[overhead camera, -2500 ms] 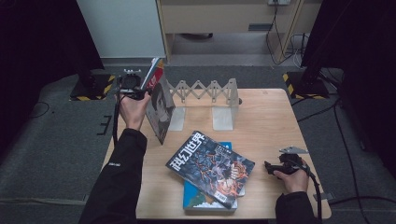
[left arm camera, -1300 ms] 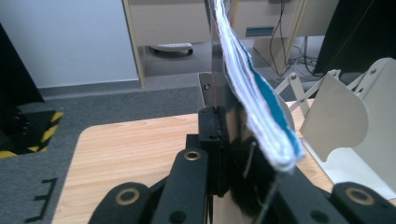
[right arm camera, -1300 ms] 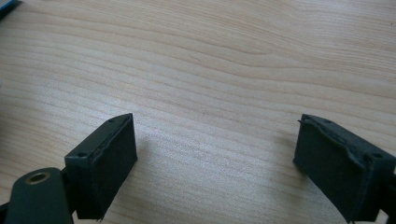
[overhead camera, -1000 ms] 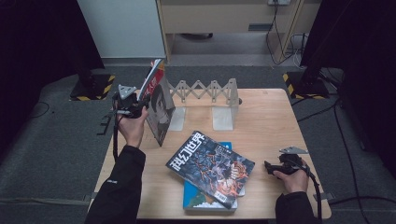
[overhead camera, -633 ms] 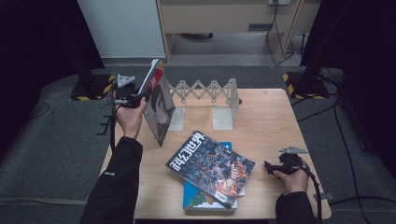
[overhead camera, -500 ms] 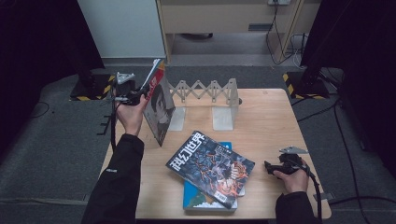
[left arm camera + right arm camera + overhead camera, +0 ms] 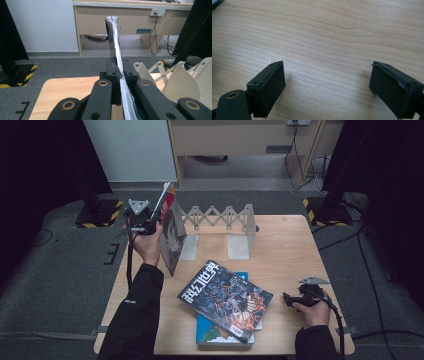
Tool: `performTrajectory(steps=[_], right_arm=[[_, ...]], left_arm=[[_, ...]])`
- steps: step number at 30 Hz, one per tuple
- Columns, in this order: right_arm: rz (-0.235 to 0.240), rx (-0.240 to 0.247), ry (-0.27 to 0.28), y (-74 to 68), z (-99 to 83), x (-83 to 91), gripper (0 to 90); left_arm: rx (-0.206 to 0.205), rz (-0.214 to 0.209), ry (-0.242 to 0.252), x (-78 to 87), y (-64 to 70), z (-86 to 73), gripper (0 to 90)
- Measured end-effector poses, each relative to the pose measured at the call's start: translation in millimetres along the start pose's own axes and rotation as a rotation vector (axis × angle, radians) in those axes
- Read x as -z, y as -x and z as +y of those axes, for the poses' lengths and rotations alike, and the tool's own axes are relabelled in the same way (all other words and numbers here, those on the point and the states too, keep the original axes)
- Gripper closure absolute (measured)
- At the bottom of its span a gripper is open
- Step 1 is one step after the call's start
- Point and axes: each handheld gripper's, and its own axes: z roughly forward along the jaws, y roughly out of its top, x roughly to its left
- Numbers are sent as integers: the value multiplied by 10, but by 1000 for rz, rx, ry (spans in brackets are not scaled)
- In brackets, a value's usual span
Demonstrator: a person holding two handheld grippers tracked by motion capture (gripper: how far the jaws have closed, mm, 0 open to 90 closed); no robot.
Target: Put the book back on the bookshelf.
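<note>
Magazine [image 7: 171,234]: thin, glossy, dark cover w/ red top edge; upright at table's [image 7: 290,245] left-rear, by white accordion book rack [image 7: 220,220]. Left gripper [image 7: 119,75] clamped on its edge. Right gripper [image 7: 327,82] jaws wide apart over pale woodgrain.

Grey carpet floor [image 7: 65,285], white panel [image 7: 131,150], beige desk [image 7: 240,137] behind

Held magazine [image 7: 171,236]: red top edge, dark greyish cover, white page edges; flat magazine [image 7: 226,299]: black cover, white characters, orange-blue artwork; book [image 7: 209,332] beneath: blue with green strip; rack [image 7: 235,222]: pale beige; table [image 7: 290,250]: light wood grain; gripper jaws black.
</note>
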Motion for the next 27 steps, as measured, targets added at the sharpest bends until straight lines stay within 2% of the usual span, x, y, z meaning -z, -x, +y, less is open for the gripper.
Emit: performTrajectory(steps=[3, 7, 10, 16, 19, 21, 27], right_arm=[[-1, 0, 1, -1, -1, 0, 130], [0, 1, 2, 0, -2, 1, 130], [0, 0, 1, -2, -3, 2, 131], [-6, -5, -23, 6, 23, 33, 191], [-2, -10, -12, 6, 39, 59, 208], [1, -4, -4, -3, 54, 69, 216], [2, -13, 45, -26, 112, 152, 238]], left_arm=[[9, 2, 8, 4, -20, -25, 858], [19, -16, 0, 21, -51, -32, 840], [26, -49, 6, 53, -63, -37, 755], [11, -109, 50, 191, -53, -59, 590], [-10, -135, 57, 278, -63, -85, 495], [-20, -137, 66, 349, -88, -106, 470], [-8, -168, 87, 582, -206, -180, 400]])
